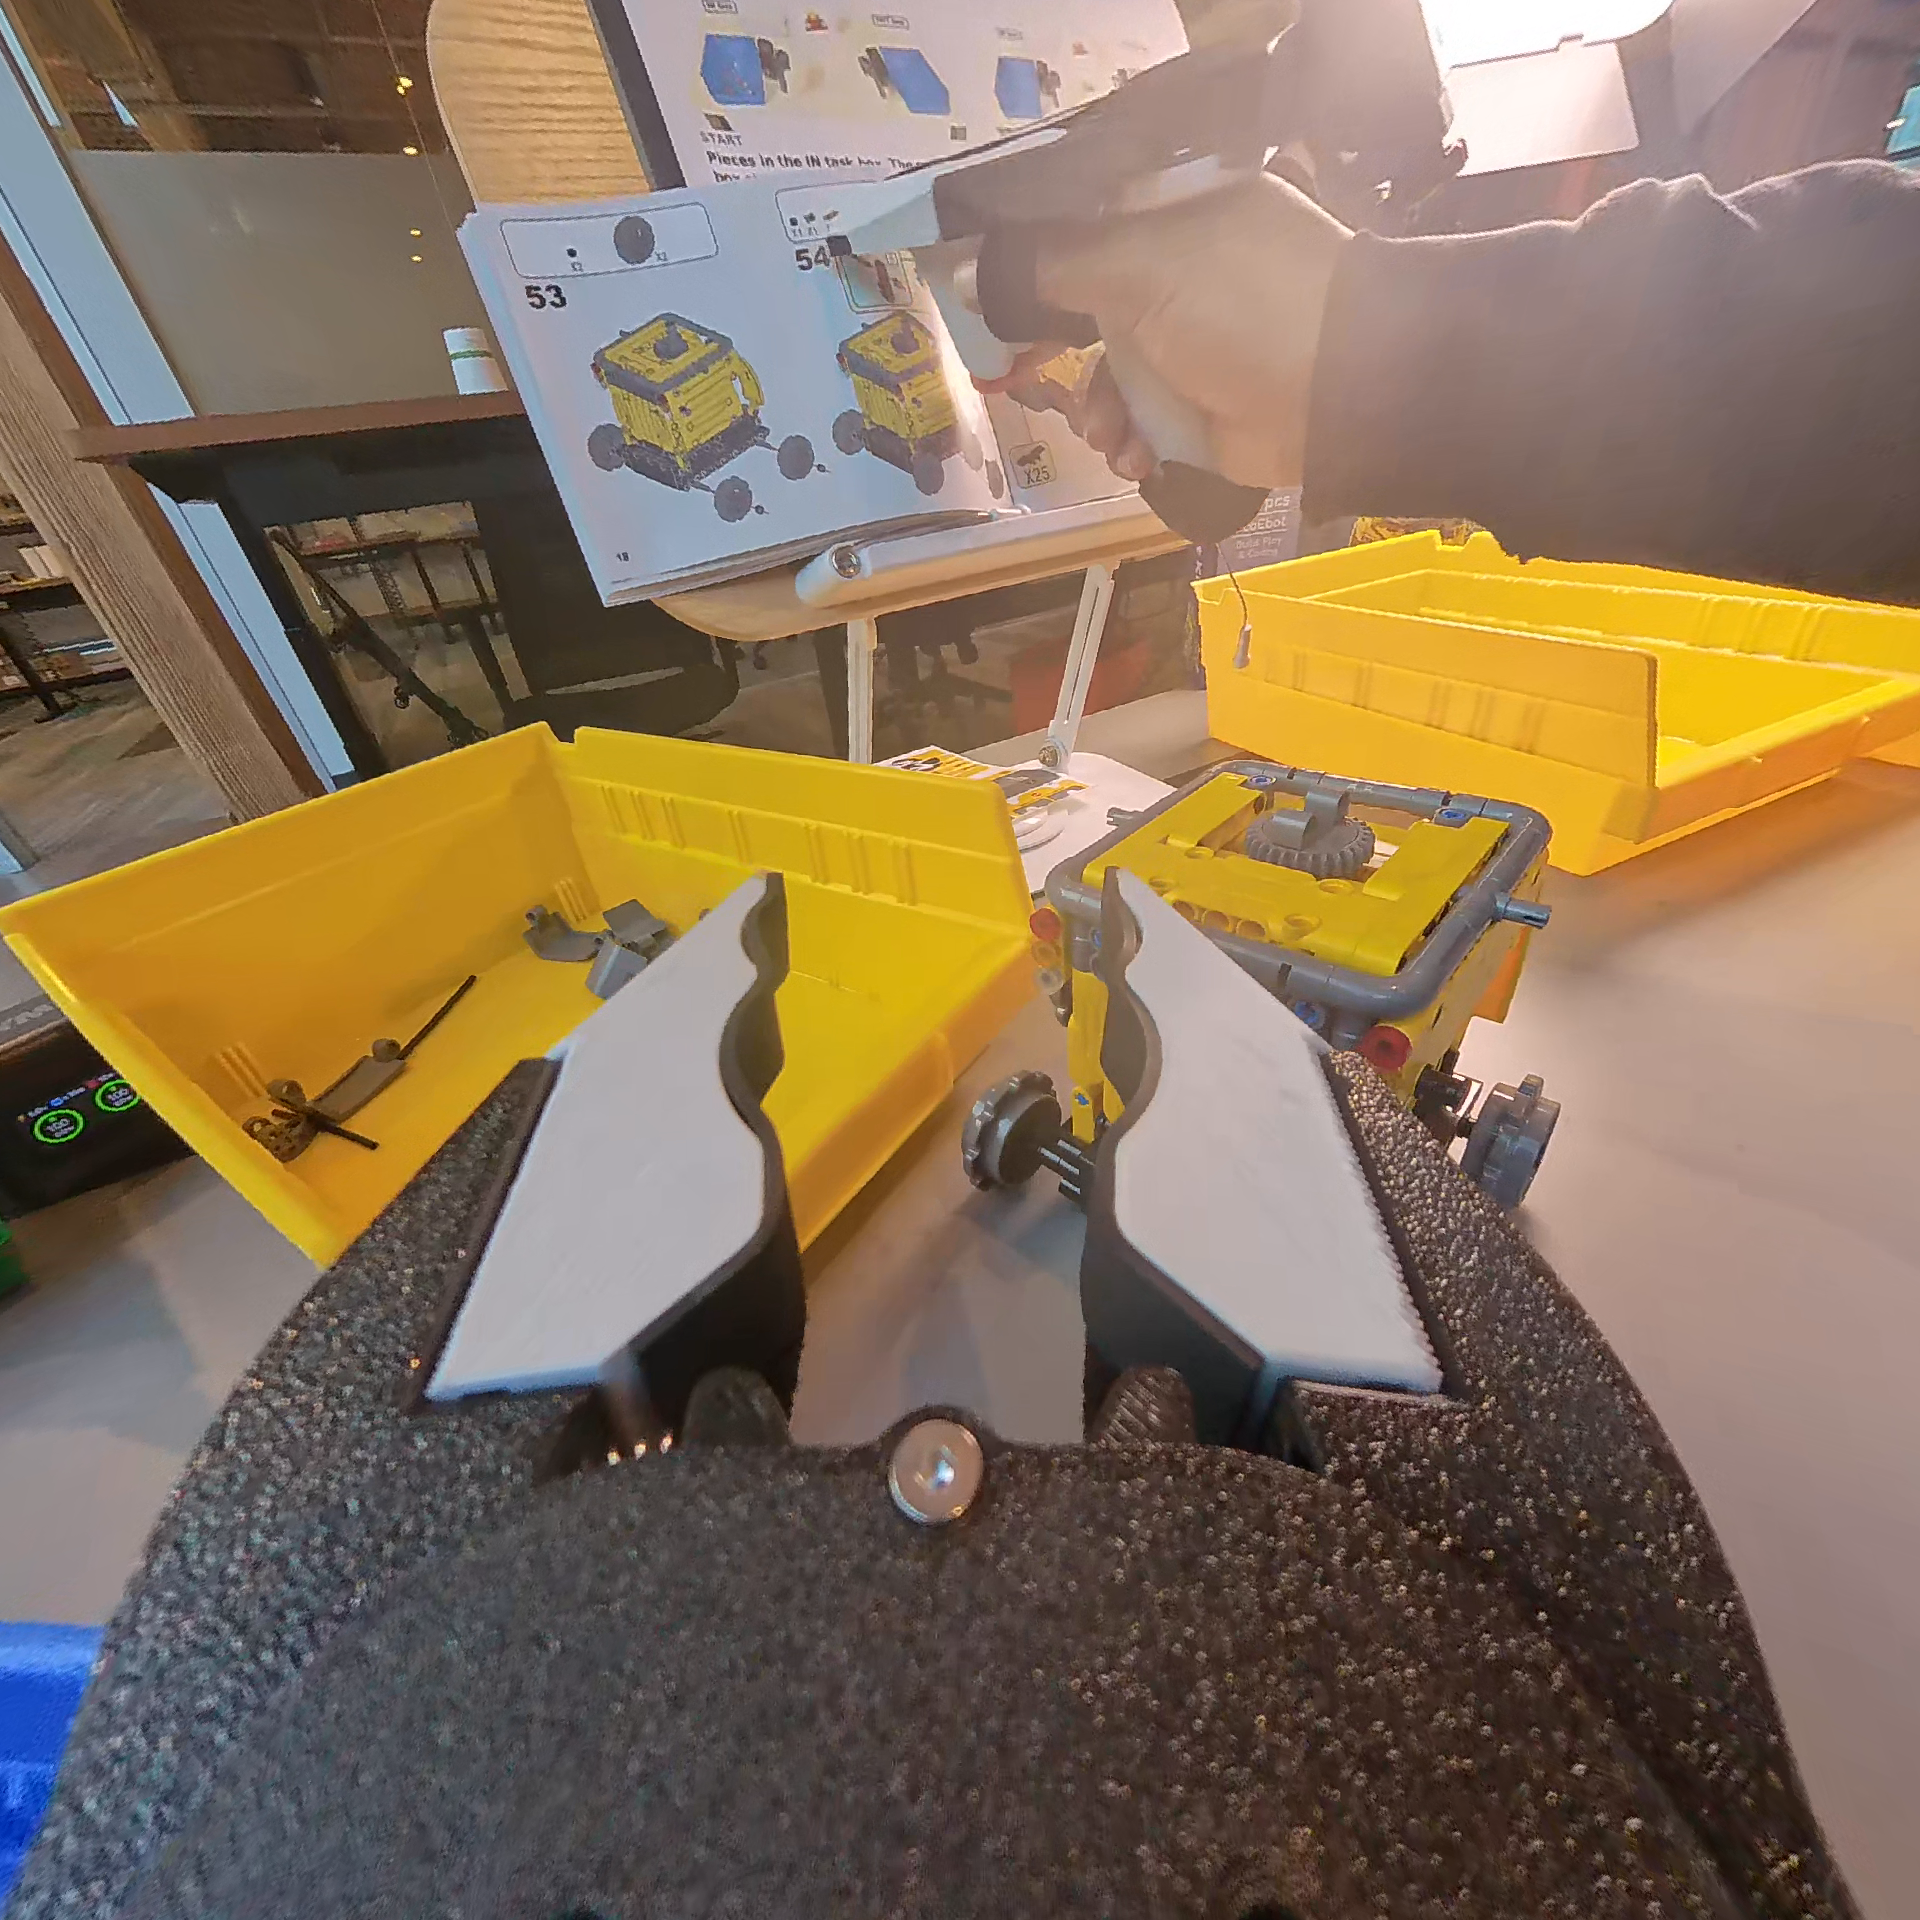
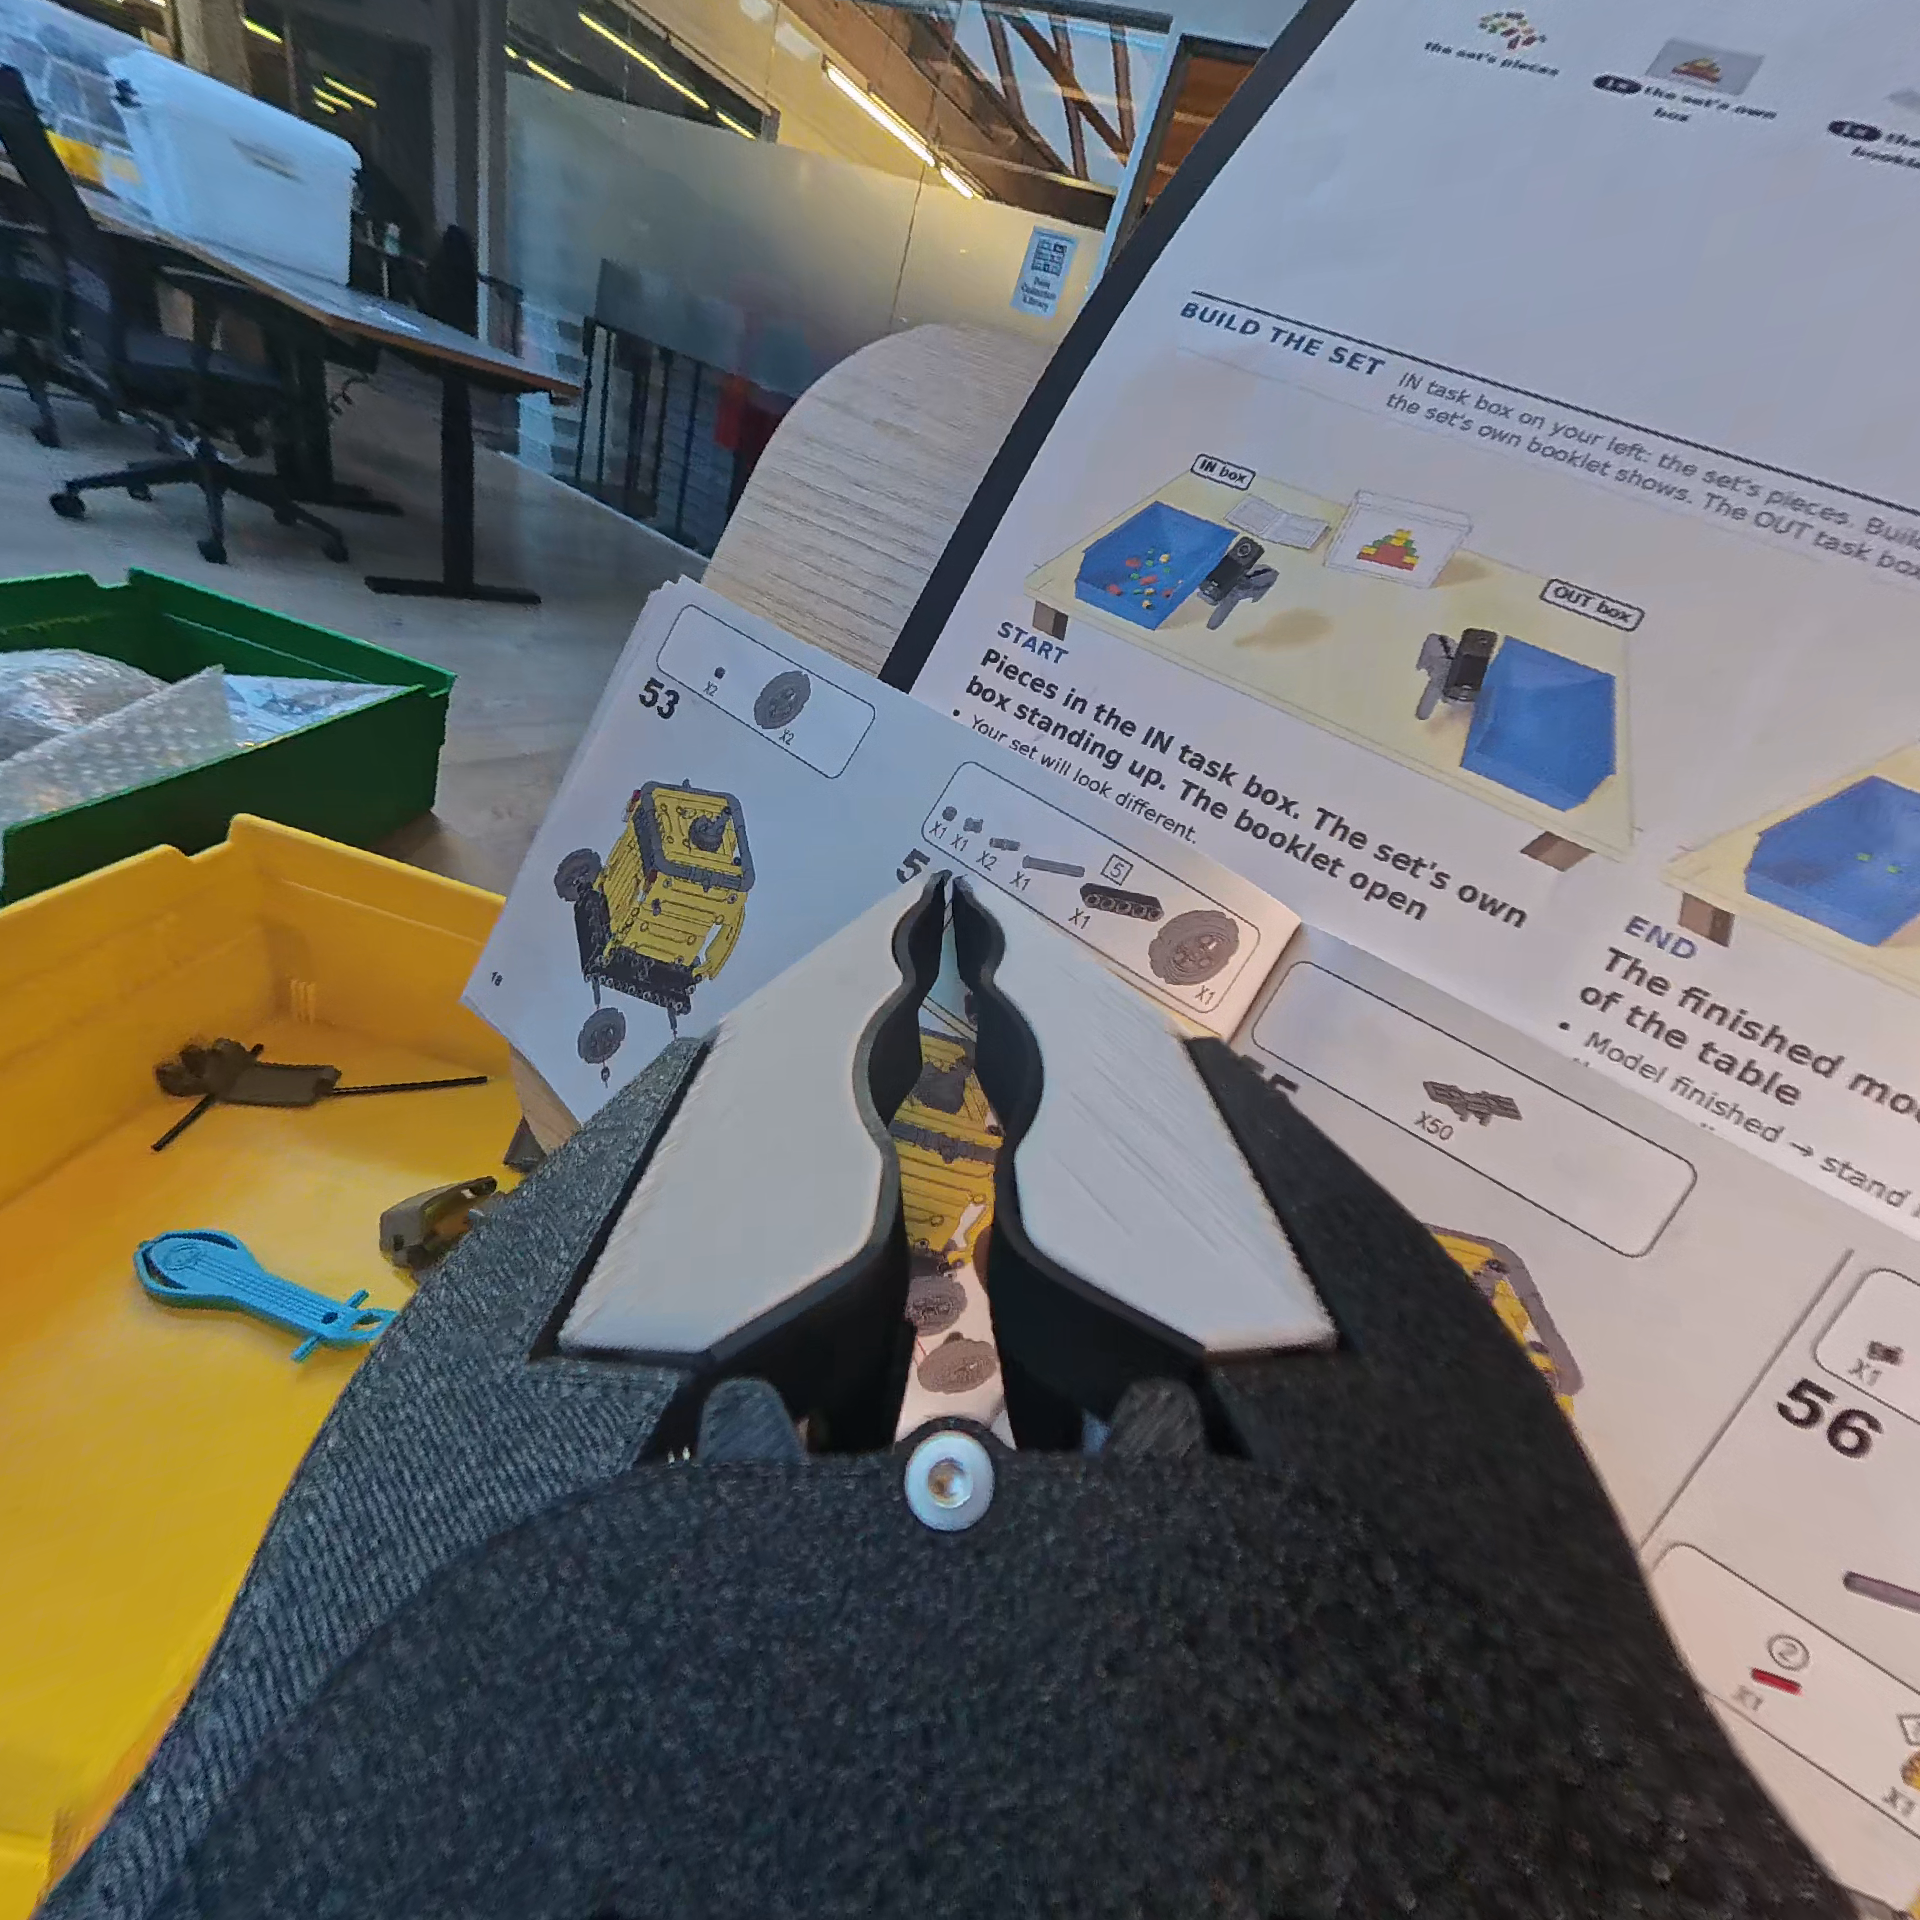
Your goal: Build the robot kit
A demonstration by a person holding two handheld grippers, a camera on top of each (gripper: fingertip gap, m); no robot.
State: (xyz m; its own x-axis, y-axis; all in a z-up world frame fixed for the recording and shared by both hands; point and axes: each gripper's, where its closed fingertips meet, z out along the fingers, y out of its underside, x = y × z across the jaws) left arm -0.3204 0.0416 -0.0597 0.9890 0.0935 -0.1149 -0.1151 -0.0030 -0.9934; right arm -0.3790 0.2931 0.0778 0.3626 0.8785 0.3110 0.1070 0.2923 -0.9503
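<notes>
Nearest the lens in both wrist views is a coarse, speckled black foam collar with a bright screw at its middle, from which pale grey fingers with wavy black inner edges reach forward. The left tongs (image 1: 940,888) stand wide apart and hold nothing, above the smooth grey bench (image 1: 1714,1143). Just beyond their right finger sits a boxy yellow brick model (image 1: 1340,904) framed in grey beams, a toothed grey gear on top and knobbly grey wheels on axles below; that finger hides its near corner. Beyond their left finger lies a glossy yellow bin (image 1: 343,935) with a few dark grey pieces and a thin black axle. A shallower yellow tray (image 1: 1558,675) lies well off to the right. The right tongs (image 2: 951,885) are pinched nearly shut at the tips against a page of the open instruction booklet (image 2: 665,821); whether paper is caught between them cannot be told. Behind the booklet leans a large printed sheet (image 2: 1455,260). To their left a blue flat tool (image 2: 249,1294) lies in the yellow bin, and a green box (image 2: 343,769) stands farther off.
</notes>
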